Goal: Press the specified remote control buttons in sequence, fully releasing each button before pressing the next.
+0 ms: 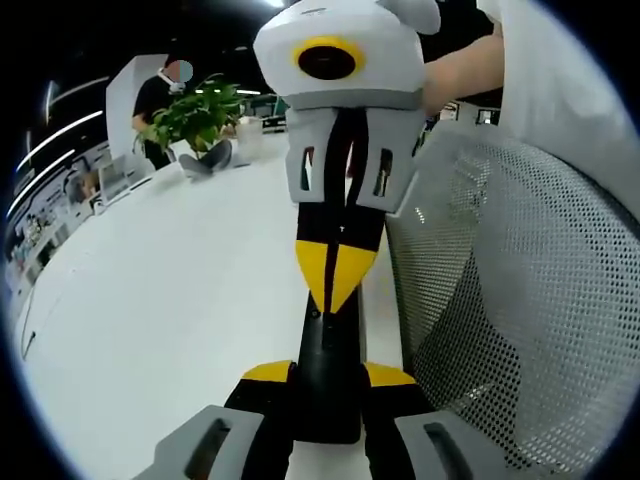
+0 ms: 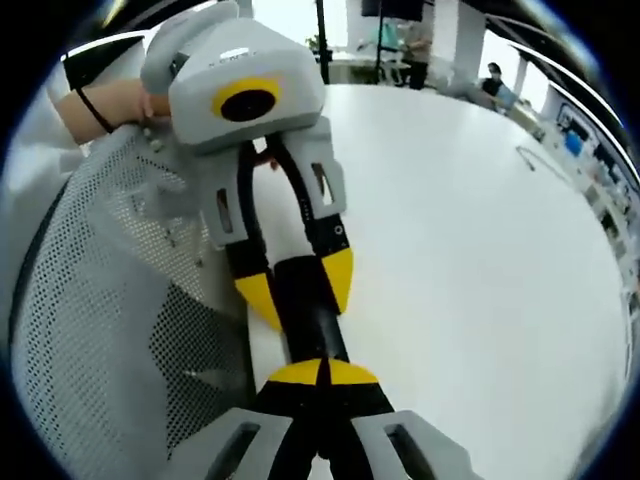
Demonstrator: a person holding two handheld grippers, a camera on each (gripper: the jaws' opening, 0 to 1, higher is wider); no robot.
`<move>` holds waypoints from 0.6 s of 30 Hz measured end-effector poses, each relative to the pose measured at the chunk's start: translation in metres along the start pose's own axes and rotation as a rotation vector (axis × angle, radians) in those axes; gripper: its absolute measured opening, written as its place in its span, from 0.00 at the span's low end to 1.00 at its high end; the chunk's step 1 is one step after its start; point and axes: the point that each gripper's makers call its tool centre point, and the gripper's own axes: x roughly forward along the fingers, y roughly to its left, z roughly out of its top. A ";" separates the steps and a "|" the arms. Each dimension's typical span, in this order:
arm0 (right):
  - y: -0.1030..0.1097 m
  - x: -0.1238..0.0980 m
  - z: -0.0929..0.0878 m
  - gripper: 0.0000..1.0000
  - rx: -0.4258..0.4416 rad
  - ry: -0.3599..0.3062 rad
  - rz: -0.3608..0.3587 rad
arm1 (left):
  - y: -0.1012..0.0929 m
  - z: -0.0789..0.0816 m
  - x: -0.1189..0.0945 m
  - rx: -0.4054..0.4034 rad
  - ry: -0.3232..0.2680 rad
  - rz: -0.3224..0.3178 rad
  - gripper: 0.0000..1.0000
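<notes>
Over white table [image 1: 150, 320], left gripper [image 1: 330, 374] fingers clamp black remote [image 1: 330, 335]; right gripper [image 2: 322, 372] fingers, closed, touch it.

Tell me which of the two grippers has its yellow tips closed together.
The right gripper: its yellow tips meet in one point over the black remote. The left gripper's tips stand apart, one on each side of the remote.

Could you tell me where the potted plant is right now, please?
In the left gripper view, the potted plant sits at the upper left, on the far side of the white table, just in front of a person in dark clothes.
</notes>
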 end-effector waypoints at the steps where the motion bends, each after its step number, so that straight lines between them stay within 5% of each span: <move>1: 0.000 0.000 0.000 0.00 0.007 0.001 0.000 | 0.000 0.000 0.000 0.000 0.000 0.000 0.25; 4: -0.008 0.000 -0.003 0.00 0.014 0.015 -0.023 | 0.000 0.000 0.000 0.000 0.000 0.000 0.25; 18: -0.012 0.005 0.001 0.00 0.133 0.128 0.087 | 0.000 0.000 0.000 0.003 0.001 -0.001 0.24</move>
